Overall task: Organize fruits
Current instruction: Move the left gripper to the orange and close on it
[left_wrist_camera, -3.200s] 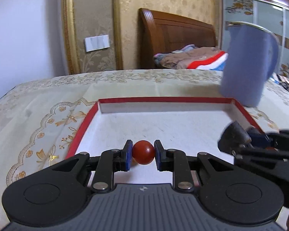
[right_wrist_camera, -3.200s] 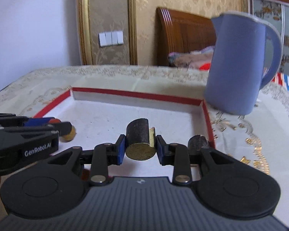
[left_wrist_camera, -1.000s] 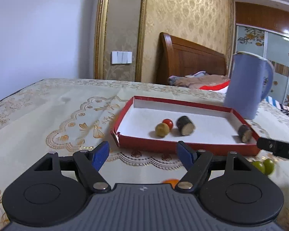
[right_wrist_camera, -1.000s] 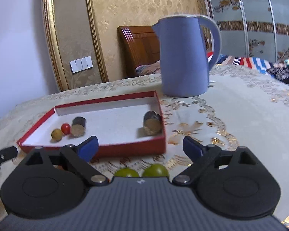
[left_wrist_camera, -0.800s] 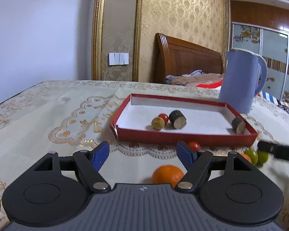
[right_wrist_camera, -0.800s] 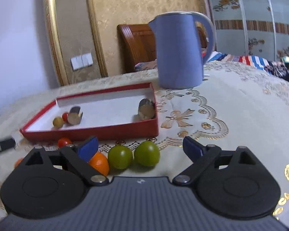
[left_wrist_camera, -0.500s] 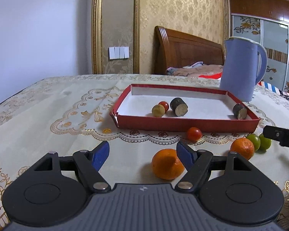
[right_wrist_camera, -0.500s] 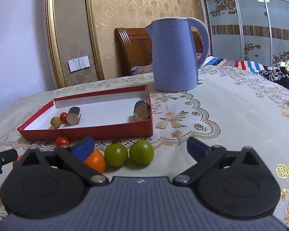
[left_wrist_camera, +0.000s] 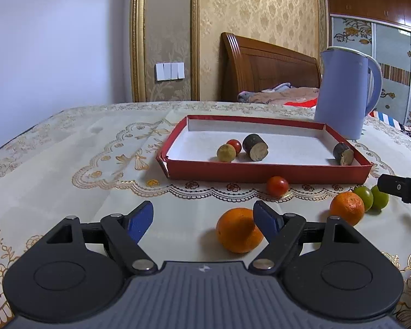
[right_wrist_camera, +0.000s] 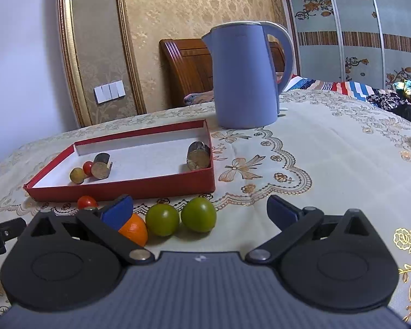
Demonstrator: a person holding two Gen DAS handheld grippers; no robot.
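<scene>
A red tray (left_wrist_camera: 260,168) (right_wrist_camera: 128,187) on the table holds a small red tomato (left_wrist_camera: 234,145), a tan round fruit (left_wrist_camera: 226,153) and two dark cut cylinders (left_wrist_camera: 255,147) (left_wrist_camera: 342,153). On the cloth before the tray lie a red tomato (left_wrist_camera: 277,186), an orange (left_wrist_camera: 239,233), a second orange (left_wrist_camera: 346,211) and two green fruits (right_wrist_camera: 162,219) (right_wrist_camera: 198,214). My left gripper (left_wrist_camera: 204,220) is open and empty, the near orange just inside its right finger. My right gripper (right_wrist_camera: 200,209) is open and empty, with the green fruits between its fingers.
A blue kettle (left_wrist_camera: 345,93) (right_wrist_camera: 245,74) stands behind the tray's right end. An embroidered cloth (left_wrist_camera: 68,159) covers the table. A wooden headboard (left_wrist_camera: 265,68) and wardrobe (right_wrist_camera: 356,35) stand beyond.
Both grippers let go of their pieces in the tray, opened and drew back toward me. The loose fruits in front of the tray have come into view.
</scene>
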